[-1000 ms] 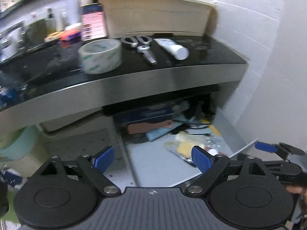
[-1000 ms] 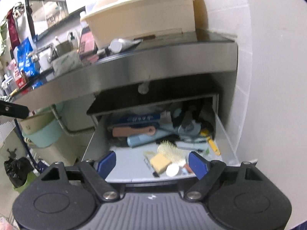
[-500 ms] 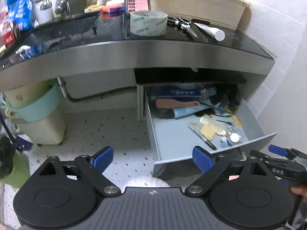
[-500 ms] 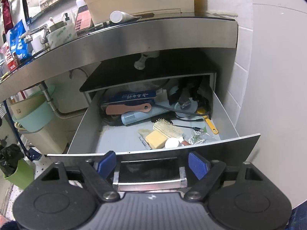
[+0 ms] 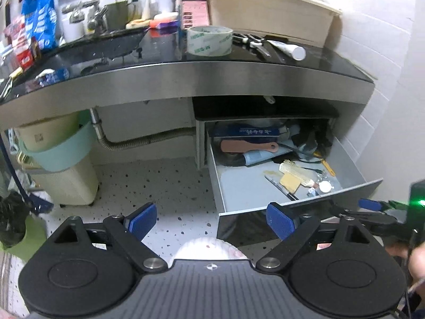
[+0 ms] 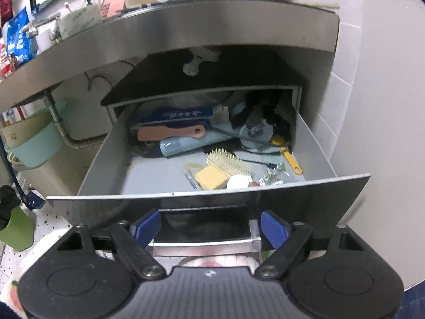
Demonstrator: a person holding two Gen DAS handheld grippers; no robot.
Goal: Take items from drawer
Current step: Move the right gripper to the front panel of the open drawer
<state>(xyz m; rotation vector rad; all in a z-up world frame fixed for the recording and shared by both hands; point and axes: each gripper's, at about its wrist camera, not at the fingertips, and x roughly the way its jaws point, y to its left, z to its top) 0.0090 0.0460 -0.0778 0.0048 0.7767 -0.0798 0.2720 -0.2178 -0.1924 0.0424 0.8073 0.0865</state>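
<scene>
A grey drawer (image 6: 313, 143) stands pulled out under a steel-edged counter; it also shows in the left wrist view (image 5: 353, 164). Inside lie a pink-handled brush (image 6: 170, 133), a blue box (image 6: 183, 114), a bristle hairbrush (image 6: 228, 162), a yellow block (image 6: 212, 176), a white cap (image 6: 237, 182) and a yellow-handled tool (image 6: 288, 156). My right gripper (image 6: 209, 230) is open, its blue pads (image 6: 272, 228) either side of the drawer's metal handle (image 6: 204, 244). My left gripper (image 5: 211, 219) is open and empty, held back over the floor left of the drawer front.
On the black countertop (image 5: 332, 61) sit a tape roll (image 5: 209, 40), scissors (image 5: 252, 40), a white tube (image 5: 288, 49) and a beige tub (image 5: 265, 13). A mint bin (image 5: 58, 148) hangs left, under a flexible pipe (image 5: 143, 141). A white wall (image 6: 385, 106) is at right.
The drawer has slid out further toward me, with my right gripper staying at its handle. My left gripper has pulled back and risen, from near the drawer to a wide view.
</scene>
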